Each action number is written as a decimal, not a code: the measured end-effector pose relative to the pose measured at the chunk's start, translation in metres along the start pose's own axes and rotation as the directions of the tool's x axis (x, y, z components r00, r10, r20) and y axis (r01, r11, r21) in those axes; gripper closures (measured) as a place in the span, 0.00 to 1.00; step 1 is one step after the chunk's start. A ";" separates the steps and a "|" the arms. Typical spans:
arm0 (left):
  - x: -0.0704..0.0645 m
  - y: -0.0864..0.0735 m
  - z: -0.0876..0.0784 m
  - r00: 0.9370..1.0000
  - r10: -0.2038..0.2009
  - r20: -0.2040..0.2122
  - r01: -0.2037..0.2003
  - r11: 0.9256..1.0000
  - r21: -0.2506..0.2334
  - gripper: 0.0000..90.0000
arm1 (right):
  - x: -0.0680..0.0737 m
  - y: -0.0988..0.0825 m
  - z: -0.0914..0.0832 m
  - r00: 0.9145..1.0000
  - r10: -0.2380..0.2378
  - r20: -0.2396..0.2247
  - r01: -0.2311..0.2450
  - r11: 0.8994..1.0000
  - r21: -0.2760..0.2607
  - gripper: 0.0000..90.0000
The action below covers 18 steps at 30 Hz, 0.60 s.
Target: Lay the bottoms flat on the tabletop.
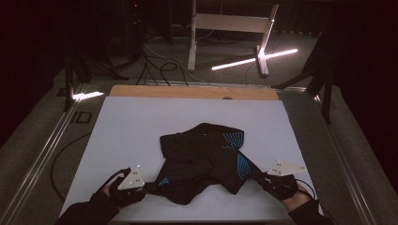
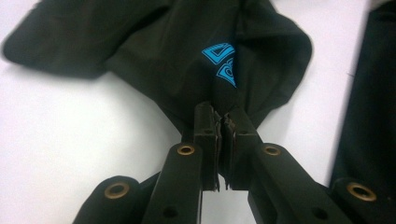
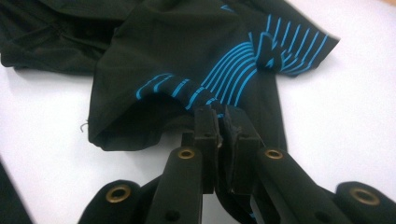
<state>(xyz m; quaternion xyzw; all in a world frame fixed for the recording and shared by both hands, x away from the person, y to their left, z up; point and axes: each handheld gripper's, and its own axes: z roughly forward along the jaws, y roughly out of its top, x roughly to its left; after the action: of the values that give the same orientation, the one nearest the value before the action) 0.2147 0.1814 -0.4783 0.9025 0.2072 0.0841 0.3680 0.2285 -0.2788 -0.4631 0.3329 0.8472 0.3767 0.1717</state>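
Your left gripper (image 1: 149, 186) and right gripper (image 1: 257, 176) each pinch an edge of the black sports shirt (image 1: 206, 154); it looks light and limp, so expect sagging between those holds.

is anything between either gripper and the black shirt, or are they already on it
Nothing visible stands between. The left gripper is shut on the black shirt just below its blue triangle logo, and the right gripper is shut on the edge by the blue stripes.
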 end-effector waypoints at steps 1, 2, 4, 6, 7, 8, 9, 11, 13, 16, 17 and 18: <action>-0.004 -0.004 0.000 1.000 -0.002 0.011 0.002 1.000 0.008 0.95 | 0.002 -0.003 0.000 1.000 0.000 -0.002 0.000 1.000 0.006 0.94; -0.005 -0.006 0.000 1.000 -0.006 0.018 0.006 1.000 0.010 0.95 | 0.004 -0.008 -0.002 1.000 -0.002 -0.008 0.002 1.000 0.015 0.94; -0.008 -0.010 -0.001 1.000 -0.012 0.028 0.012 1.000 0.014 0.95 | 0.006 -0.013 -0.004 1.000 0.006 -0.012 -0.006 1.000 0.023 0.94; -0.009 -0.013 -0.001 0.999 -0.025 0.043 0.024 1.000 0.014 0.95 | 0.007 -0.018 -0.007 0.999 0.025 -0.025 -0.025 0.999 0.025 0.94; -0.009 -0.015 -0.001 0.998 -0.032 0.054 0.031 0.999 0.012 0.95 | 0.008 -0.020 -0.008 0.999 0.028 -0.029 -0.027 0.999 0.025 0.94; -0.009 -0.016 -0.001 0.998 -0.030 0.056 0.029 0.999 0.014 0.95 | 0.009 -0.022 -0.009 0.999 0.036 -0.036 -0.035 0.999 0.029 0.94; -0.009 -0.016 -0.001 0.998 -0.032 0.058 0.031 0.999 0.012 0.95 | 0.010 -0.024 -0.009 0.999 0.027 -0.041 -0.025 0.999 0.034 0.94; -0.009 -0.017 -0.001 0.998 -0.032 0.062 0.031 0.999 0.014 0.95 | 0.012 -0.025 -0.009 0.999 0.025 -0.048 -0.023 0.999 0.042 0.94; -0.008 -0.016 -0.002 0.997 -0.028 0.079 0.026 0.999 0.024 0.94 | 0.016 -0.025 -0.011 0.998 0.021 -0.061 -0.018 0.999 0.045 0.94; -0.007 -0.016 -0.004 0.995 -0.024 0.098 0.022 0.999 0.025 0.91 | 0.017 -0.025 -0.013 0.997 0.021 -0.070 -0.018 0.999 0.040 0.92; -0.007 -0.016 -0.004 0.995 -0.024 0.098 0.022 0.999 0.025 0.88 | 0.017 -0.025 -0.013 0.997 0.021 -0.070 -0.018 0.999 0.040 0.92; -0.006 -0.016 -0.005 0.993 -0.036 0.109 0.035 0.999 0.009 0.88 | 0.017 -0.025 -0.013 0.997 0.024 -0.072 -0.022 0.999 0.035 0.90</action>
<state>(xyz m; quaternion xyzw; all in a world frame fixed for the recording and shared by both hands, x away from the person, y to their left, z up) 0.2029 0.1925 -0.4856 0.9033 0.2032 0.0274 0.3769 0.1985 -0.2864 -0.4739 0.3316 0.8553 0.3760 0.1307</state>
